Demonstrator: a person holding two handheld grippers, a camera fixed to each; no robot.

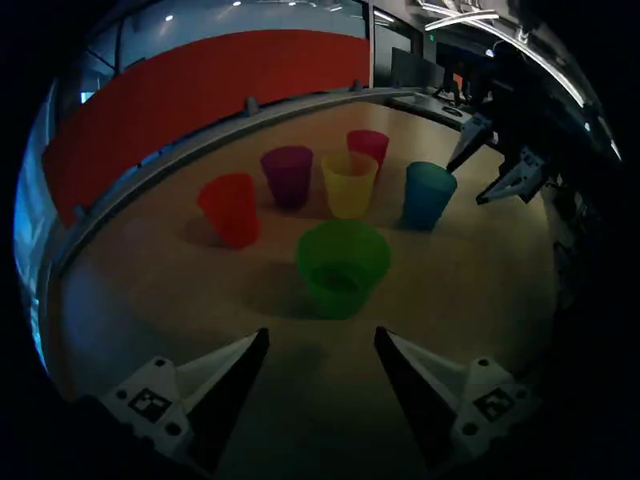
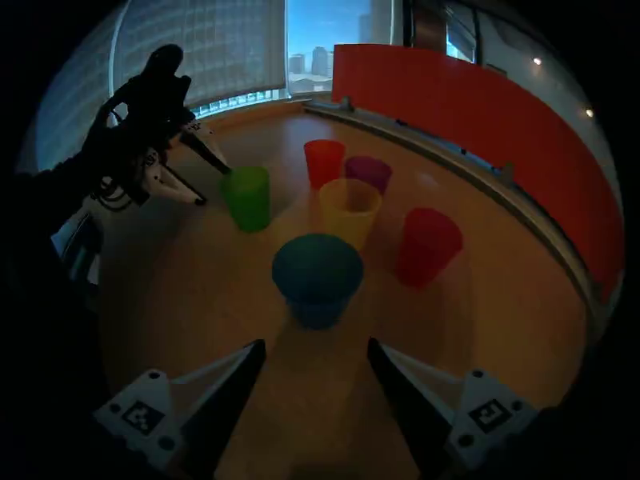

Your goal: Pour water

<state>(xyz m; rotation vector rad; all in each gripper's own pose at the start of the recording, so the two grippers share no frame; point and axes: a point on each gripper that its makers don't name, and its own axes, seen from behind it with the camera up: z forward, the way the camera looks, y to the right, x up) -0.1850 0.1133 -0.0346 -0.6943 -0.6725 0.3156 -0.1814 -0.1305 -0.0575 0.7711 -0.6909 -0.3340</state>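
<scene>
The left gripper (image 1: 320, 338) sits along the bottom of the left gripper view, its two fingers (image 1: 232, 372) spread wide and empty; the right gripper (image 2: 314, 346) sits likewise at the bottom of the right gripper view, jaws apart, holding nothing; each also appears in the other's view, farther off toward an upper corner, fingers parted and angled downward.

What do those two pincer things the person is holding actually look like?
The left gripper and right gripper look alike. Each has two pointed, wedge-shaped fingers, black on the inner faces, set on pale grey-white bases. Each base carries a small black-and-white square tag and a few round holes.
</scene>
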